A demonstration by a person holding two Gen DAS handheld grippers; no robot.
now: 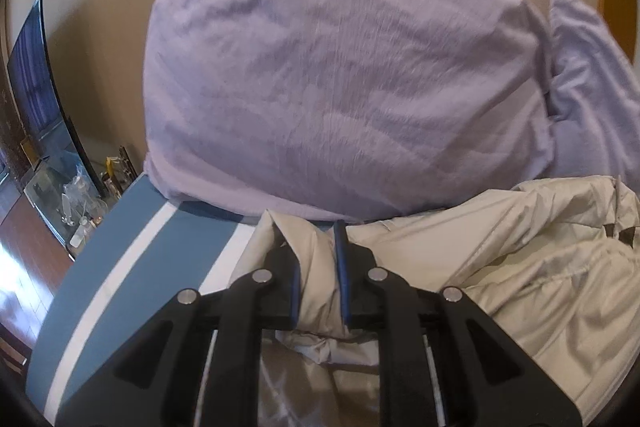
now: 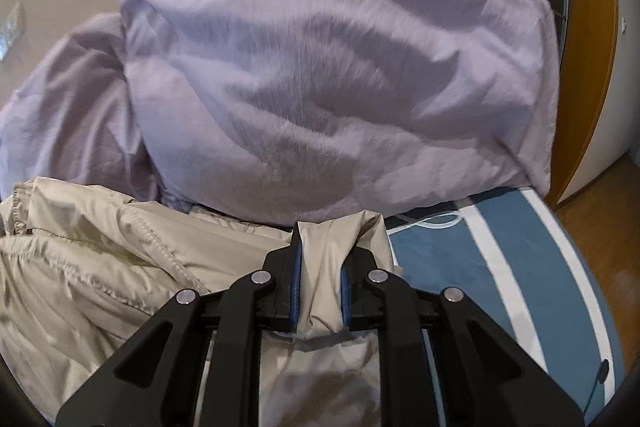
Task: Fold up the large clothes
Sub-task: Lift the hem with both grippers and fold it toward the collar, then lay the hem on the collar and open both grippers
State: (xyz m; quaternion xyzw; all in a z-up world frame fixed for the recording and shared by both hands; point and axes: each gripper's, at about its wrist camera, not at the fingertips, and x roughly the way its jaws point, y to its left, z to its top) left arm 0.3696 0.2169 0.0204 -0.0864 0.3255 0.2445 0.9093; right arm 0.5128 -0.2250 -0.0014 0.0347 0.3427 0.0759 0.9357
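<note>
A beige padded jacket [image 1: 520,267] lies crumpled on a bed with a blue and white striped cover [image 1: 132,259]. My left gripper [image 1: 316,247] is shut on a bunched fold at the jacket's left end. In the right wrist view the jacket [image 2: 100,259] spreads to the left, and my right gripper [image 2: 324,247] is shut on a fold at its right end. Both grips are close above the bed cover [image 2: 500,259].
A large lilac pillow [image 1: 340,87] stands just beyond the jacket, with a second lilac pillow [image 1: 588,87] beside it; the large one also fills the right wrist view [image 2: 340,75]. A television [image 1: 36,79] and a cluttered stand are left of the bed. A wooden door frame [image 2: 588,67] and wood floor are at the right.
</note>
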